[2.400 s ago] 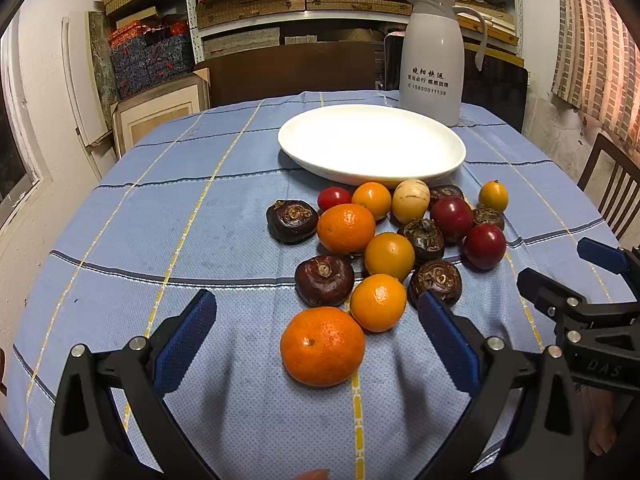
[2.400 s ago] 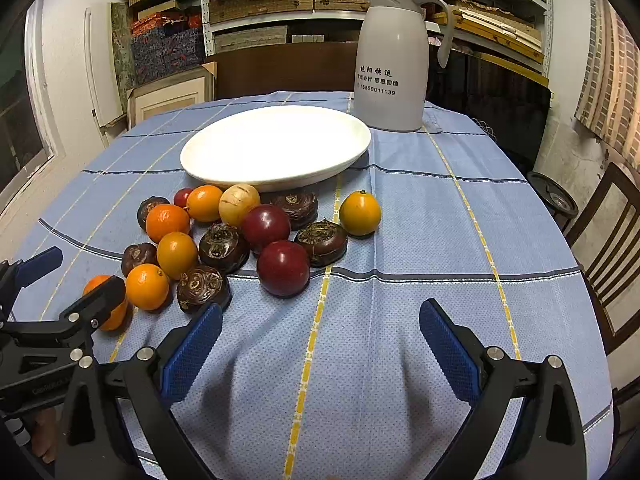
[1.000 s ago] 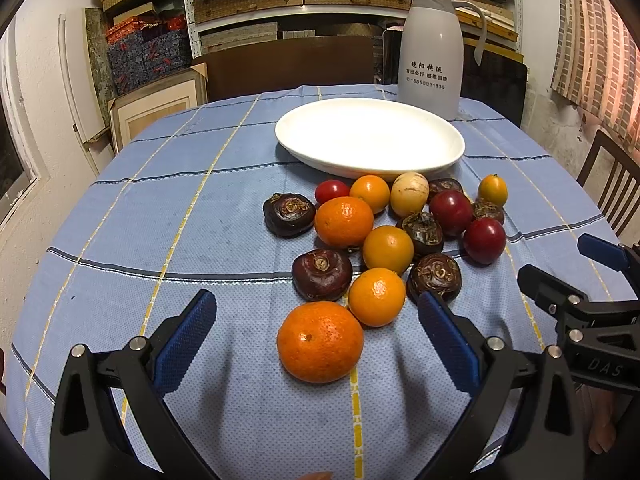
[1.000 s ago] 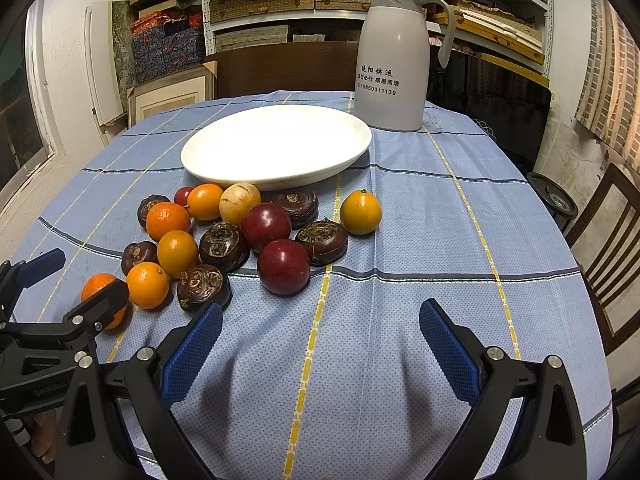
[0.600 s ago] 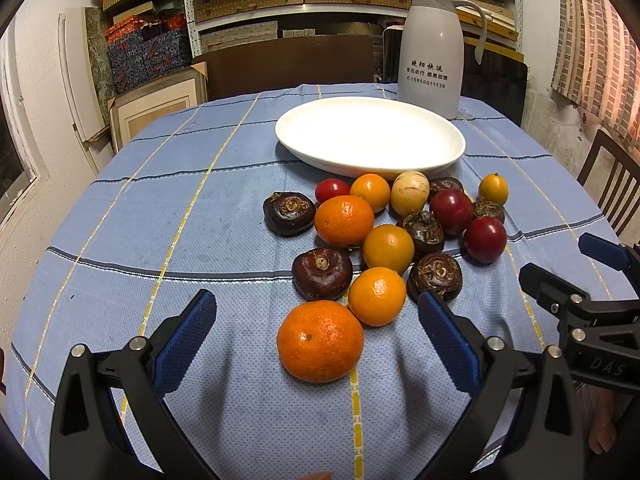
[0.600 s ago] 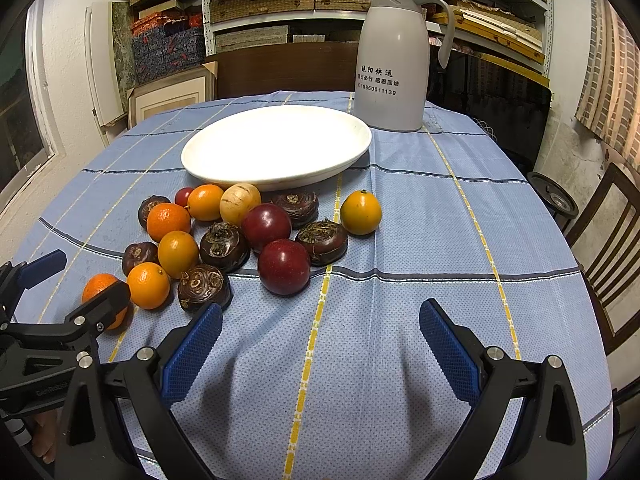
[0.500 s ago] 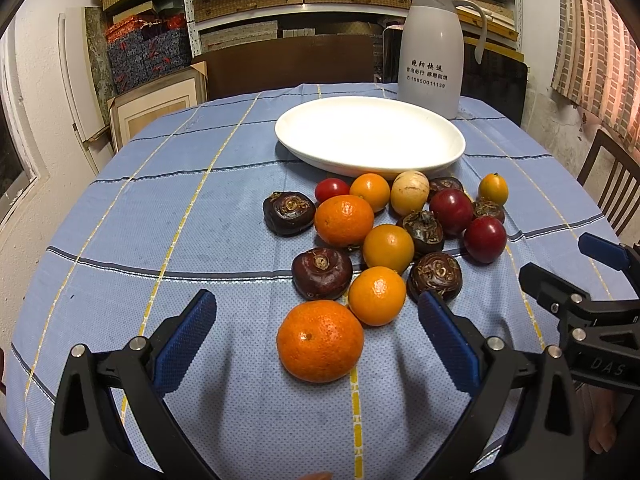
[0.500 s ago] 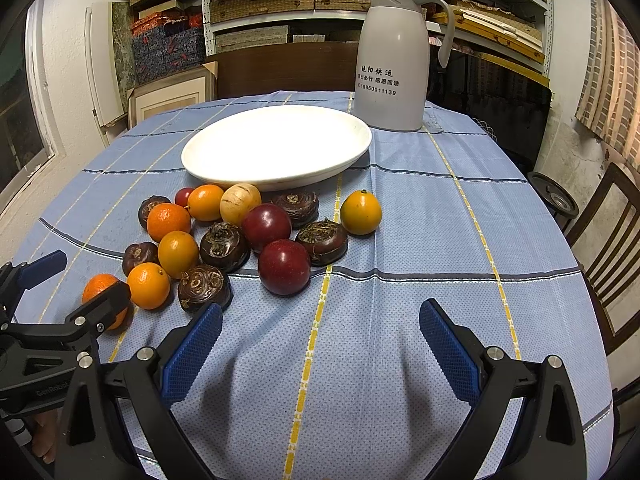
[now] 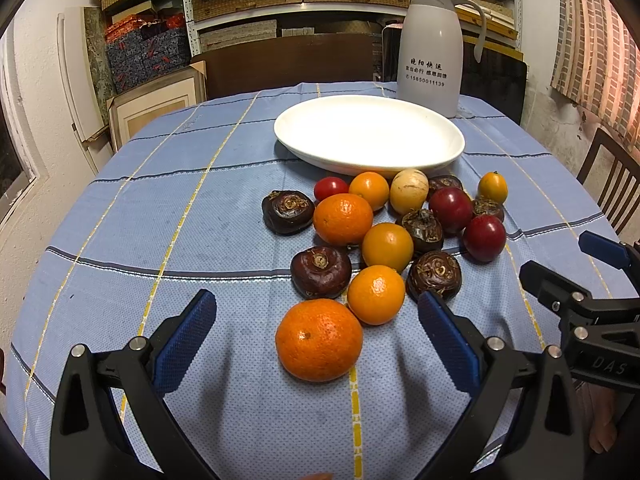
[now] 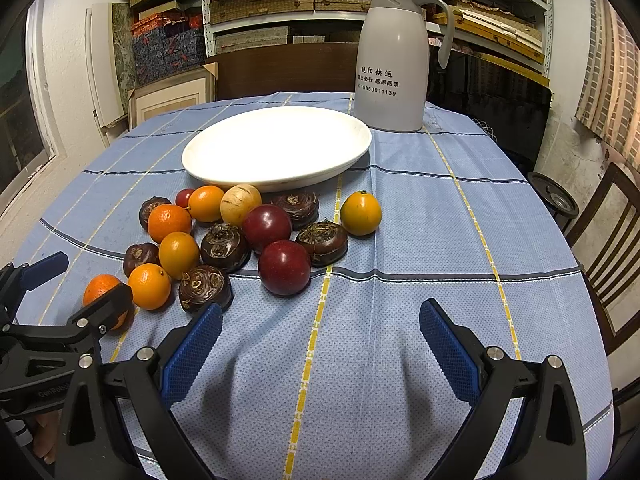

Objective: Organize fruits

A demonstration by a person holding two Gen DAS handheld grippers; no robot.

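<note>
A pile of fruit lies on the blue checked tablecloth [image 9: 160,208] in front of an empty white plate [image 9: 368,132], which also shows in the right wrist view [image 10: 276,144]. A large orange [image 9: 319,339] lies nearest, between the open jaws of my left gripper [image 9: 316,332], untouched. Behind it lie smaller oranges [image 9: 375,294], dark water chestnuts [image 9: 321,271] and red fruits [image 9: 484,237]. My right gripper [image 10: 320,340] is open and empty over bare cloth, to the right of a red fruit [image 10: 284,267] and a water chestnut [image 10: 205,287].
A white thermos jug [image 9: 432,40] stands behind the plate, also in the right wrist view [image 10: 390,56]. Shelves with boxes line the back wall. A wooden chair [image 10: 612,240] stands to the right of the table. Each gripper shows at the other view's edge.
My left gripper has crept slightly forward, so the large orange sits a little closer between its jaws. The right gripper has hardly moved.
</note>
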